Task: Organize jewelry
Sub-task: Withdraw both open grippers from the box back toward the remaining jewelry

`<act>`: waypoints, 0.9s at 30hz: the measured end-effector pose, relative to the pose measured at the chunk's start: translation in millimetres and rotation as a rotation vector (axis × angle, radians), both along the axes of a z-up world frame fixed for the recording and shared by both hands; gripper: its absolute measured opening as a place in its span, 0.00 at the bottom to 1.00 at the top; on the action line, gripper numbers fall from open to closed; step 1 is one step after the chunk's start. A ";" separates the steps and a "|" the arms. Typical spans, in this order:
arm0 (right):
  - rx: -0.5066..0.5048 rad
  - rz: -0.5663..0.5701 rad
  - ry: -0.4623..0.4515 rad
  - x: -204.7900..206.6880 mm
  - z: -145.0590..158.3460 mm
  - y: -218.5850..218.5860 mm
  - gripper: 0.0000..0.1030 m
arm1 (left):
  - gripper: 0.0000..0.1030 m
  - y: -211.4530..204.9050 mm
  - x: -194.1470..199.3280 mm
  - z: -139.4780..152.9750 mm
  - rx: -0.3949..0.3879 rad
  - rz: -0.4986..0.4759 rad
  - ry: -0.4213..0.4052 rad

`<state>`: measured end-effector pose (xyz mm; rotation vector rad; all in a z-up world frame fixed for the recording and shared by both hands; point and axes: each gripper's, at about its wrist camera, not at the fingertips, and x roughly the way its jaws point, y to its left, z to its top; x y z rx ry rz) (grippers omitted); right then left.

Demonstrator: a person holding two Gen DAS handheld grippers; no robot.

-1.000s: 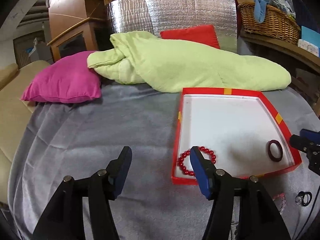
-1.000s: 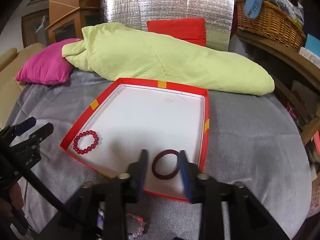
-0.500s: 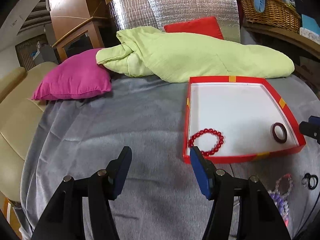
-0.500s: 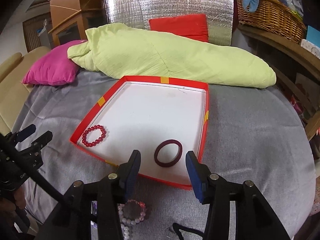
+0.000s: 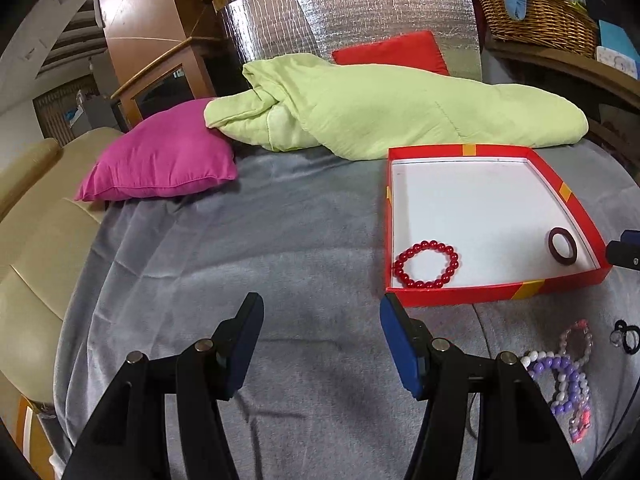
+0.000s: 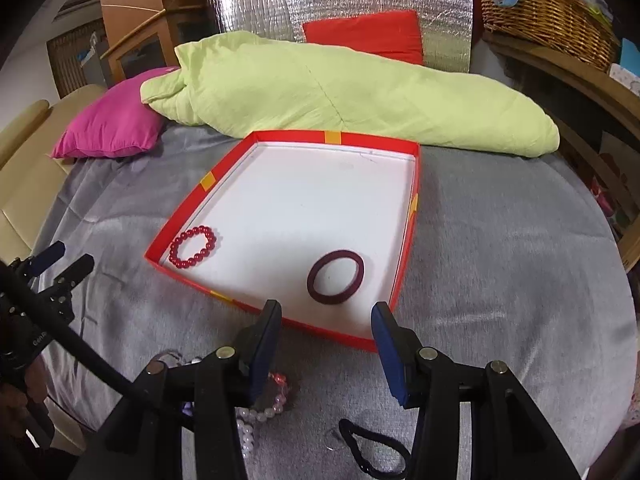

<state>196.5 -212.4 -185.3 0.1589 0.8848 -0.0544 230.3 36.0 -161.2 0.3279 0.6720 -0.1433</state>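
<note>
A shallow red tray (image 5: 496, 294) (image 6: 417, 168) with a white floor lies on the grey blanket. Inside it rest a red bead bracelet (image 5: 426, 264) (image 6: 193, 247) and a dark maroon ring band (image 5: 562, 246) (image 6: 335, 271). My left gripper (image 5: 320, 318) stands open over bare blanket, left of the tray's near corner. My right gripper (image 6: 325, 322) is open and empty, poised above the tray's near edge just short of the maroon band. Loose jewelry lies in front of the tray: white, purple and pink bead bracelets (image 5: 562, 376) (image 6: 262, 412) and a black hair tie (image 5: 626, 336) (image 6: 374, 454).
A light green quilt (image 5: 384, 108) (image 6: 340, 92), a magenta pillow (image 5: 160, 160) and a red cushion (image 6: 362, 36) lie behind the tray. A wicker basket (image 5: 536, 20) sits on a wooden shelf at right. A beige sofa arm (image 5: 36, 240) borders the left.
The left gripper has pulled back and to the left, off the red bracelet's corner of the tray. The right gripper has drawn back from the maroon band, and loose jewelry now shows below it.
</note>
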 end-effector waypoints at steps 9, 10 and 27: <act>0.021 0.002 0.028 -4.8 -4.3 -7.1 0.49 | 0.60 25.8 -8.4 -0.7 0.034 0.039 -0.019; 0.025 0.001 0.033 -5.0 -5.1 -7.6 0.49 | 0.60 29.3 -8.9 -0.9 0.035 0.045 -0.020; 0.000 0.009 0.086 -16.6 -16.9 -5.1 0.49 | 0.60 71.8 -20.4 -2.6 0.056 0.108 -0.035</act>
